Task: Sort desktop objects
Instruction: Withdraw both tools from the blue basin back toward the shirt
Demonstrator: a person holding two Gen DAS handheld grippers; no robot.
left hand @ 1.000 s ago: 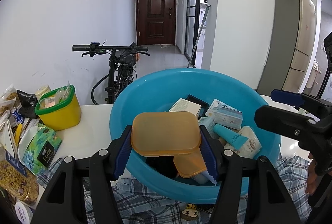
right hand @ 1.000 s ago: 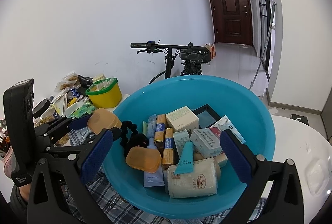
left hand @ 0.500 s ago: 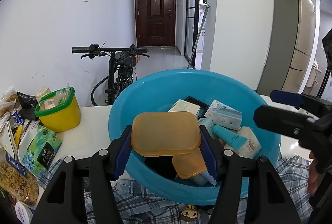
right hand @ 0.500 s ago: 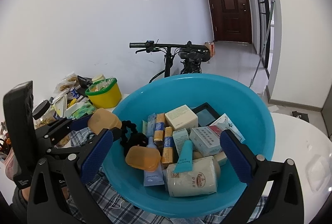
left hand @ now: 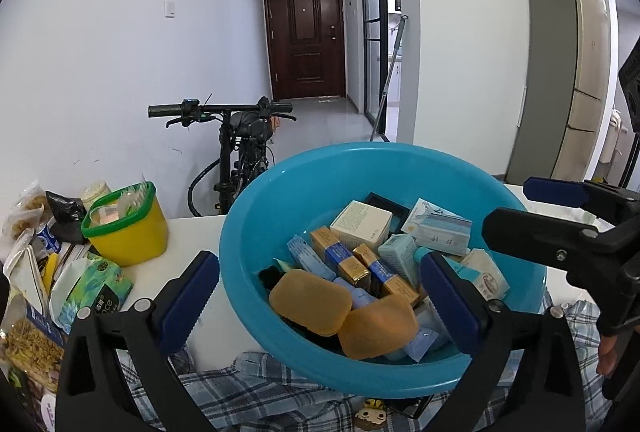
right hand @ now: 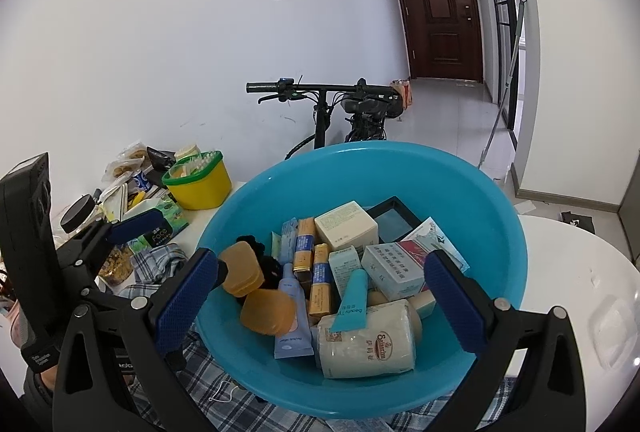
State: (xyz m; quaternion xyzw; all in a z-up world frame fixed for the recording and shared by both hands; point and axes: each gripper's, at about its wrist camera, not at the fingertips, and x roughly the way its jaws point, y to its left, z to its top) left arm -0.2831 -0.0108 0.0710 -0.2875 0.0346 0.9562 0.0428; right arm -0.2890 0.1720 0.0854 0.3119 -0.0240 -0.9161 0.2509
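A blue basin [left hand: 248,216] holds several boxes, tubes and a white bottle [right hand: 368,344]. An orange plastic box [left hand: 310,302] lies inside it near the front wall, leaning on a second orange piece [left hand: 376,328]. My left gripper [left hand: 320,296] hangs over the basin's near rim with its jaws opening wide. The orange box lies low between them, and neither pad touches it. My right gripper [right hand: 320,300] stands open over the basin [right hand: 500,232] with nothing held. In the right wrist view both orange pieces [right hand: 256,292] rest by a black hair tie [right hand: 264,264].
A yellow tub with a green rim [left hand: 126,232] stands left of the basin, among snack bags and a green tissue pack [left hand: 96,288]. A plaid cloth [left hand: 240,392] lies under the basin's front. A bicycle [left hand: 240,144] leans behind the white table [right hand: 580,292].
The left jaws have spread apart, and the orange box they held has dropped into the basin beside the other orange piece. The right gripper has stayed still.
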